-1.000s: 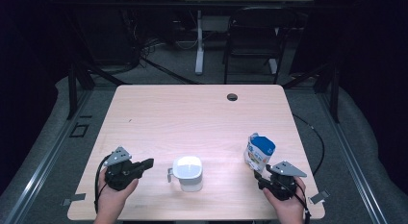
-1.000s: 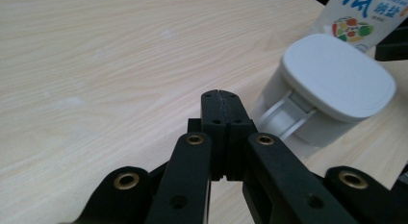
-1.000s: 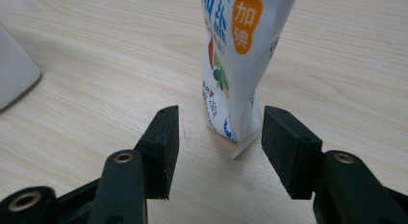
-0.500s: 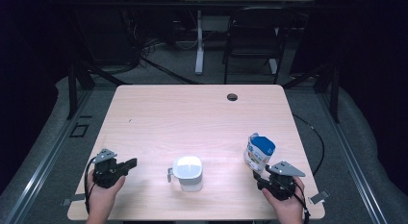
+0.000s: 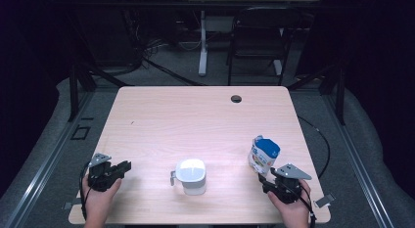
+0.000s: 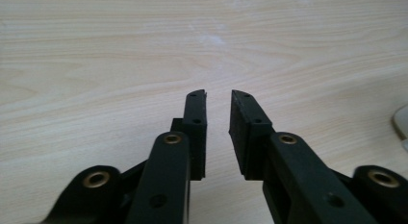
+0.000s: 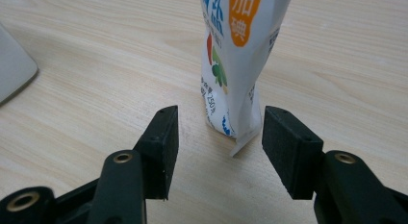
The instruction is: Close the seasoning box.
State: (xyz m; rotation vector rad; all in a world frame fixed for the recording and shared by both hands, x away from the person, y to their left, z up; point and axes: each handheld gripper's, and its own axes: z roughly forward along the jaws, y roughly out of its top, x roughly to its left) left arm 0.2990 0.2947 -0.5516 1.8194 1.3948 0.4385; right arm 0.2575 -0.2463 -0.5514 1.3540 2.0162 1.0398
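Observation:
A white lidded container with a small side handle sits near the table's front middle; its edge also shows in the left gripper view and the right gripper view. At the front right stands a white and blue pouch, upright. My right gripper is open just in front of it, and the pouch rises a little beyond the jaws, untouched. My left gripper lies low at the front left and points toward the container. Its jaws have just been opening, with a narrow gap and nothing between them.
The pale wooden table has a dark round hole near its far edge. Behind the table stand a chair and a white table leg on a dark floor with cables.
My left hand has drawn back to the left, toward the front corner, and sunk lower; its jaws have parted a little. The right gripper and the pouch have kept still.

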